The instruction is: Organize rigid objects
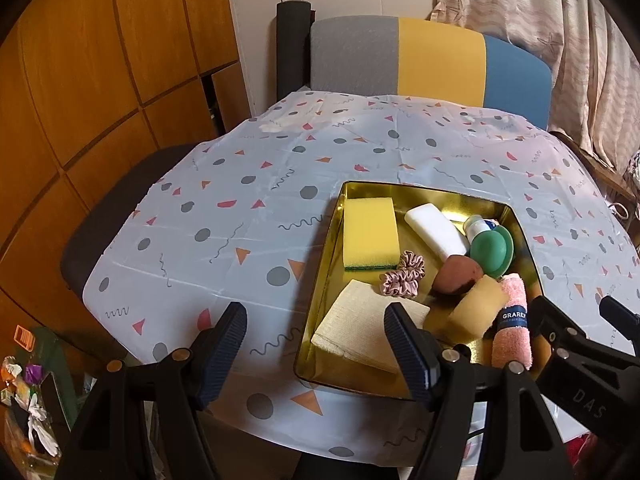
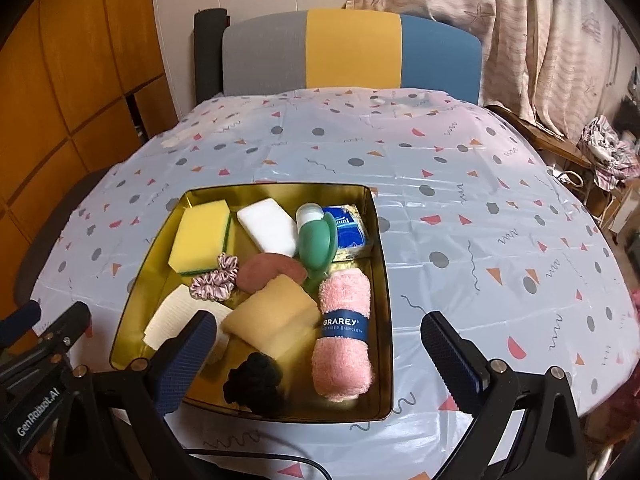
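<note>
A gold tin tray (image 1: 320, 300) (image 2: 384, 280) sits on the patterned tablecloth (image 2: 480, 200). In it lie a yellow sponge (image 1: 370, 232) (image 2: 200, 236), a white block (image 2: 272, 228), a green bottle (image 2: 316, 244), a blue packet (image 2: 350, 228), a brown pad (image 1: 456, 274), pink scrunchies (image 2: 214, 280), a cream cloth (image 1: 368, 332), a tan sponge (image 2: 272, 316), a rolled pink towel (image 2: 344, 344) and a black scrunchie (image 2: 256, 380). My left gripper (image 1: 316, 344) hangs open over the tray's near left edge, holding nothing. Over the tray's near side my right gripper (image 2: 320, 356) also stands open and empty.
A chair with a grey, yellow and blue back (image 1: 440, 60) stands behind the table. Wooden cabinets (image 1: 100, 60) fill the left, a curtain (image 2: 540, 20) the right. Clutter lies on the floor at the left (image 1: 24, 392), and clothes are piled at the right (image 2: 608, 148).
</note>
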A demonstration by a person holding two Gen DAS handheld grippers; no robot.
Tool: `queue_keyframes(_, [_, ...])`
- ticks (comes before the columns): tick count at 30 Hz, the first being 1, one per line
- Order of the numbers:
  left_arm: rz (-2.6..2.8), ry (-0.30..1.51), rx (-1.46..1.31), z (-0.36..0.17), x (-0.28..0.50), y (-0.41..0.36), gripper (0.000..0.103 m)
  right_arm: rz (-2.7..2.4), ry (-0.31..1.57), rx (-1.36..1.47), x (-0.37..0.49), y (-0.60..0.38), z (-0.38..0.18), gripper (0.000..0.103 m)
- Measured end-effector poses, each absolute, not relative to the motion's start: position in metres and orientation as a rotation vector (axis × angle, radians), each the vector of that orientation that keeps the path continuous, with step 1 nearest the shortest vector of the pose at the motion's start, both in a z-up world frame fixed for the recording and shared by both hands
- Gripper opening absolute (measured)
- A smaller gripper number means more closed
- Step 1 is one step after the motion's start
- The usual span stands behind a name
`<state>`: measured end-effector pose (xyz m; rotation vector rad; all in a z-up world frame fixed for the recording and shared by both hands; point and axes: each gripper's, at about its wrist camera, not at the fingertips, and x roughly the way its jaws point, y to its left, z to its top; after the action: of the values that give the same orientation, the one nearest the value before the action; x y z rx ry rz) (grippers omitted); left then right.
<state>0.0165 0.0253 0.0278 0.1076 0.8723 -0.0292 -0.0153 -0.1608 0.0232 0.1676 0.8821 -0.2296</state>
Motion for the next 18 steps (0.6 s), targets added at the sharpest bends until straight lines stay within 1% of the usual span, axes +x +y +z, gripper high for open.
queue_keyframes(18, [-0.033,0.893,0.103,0.0242,0.0178,0.0256,0.072,-0.245,0.897,0.156,-0.0144,-0.1615,0.0167,0.103])
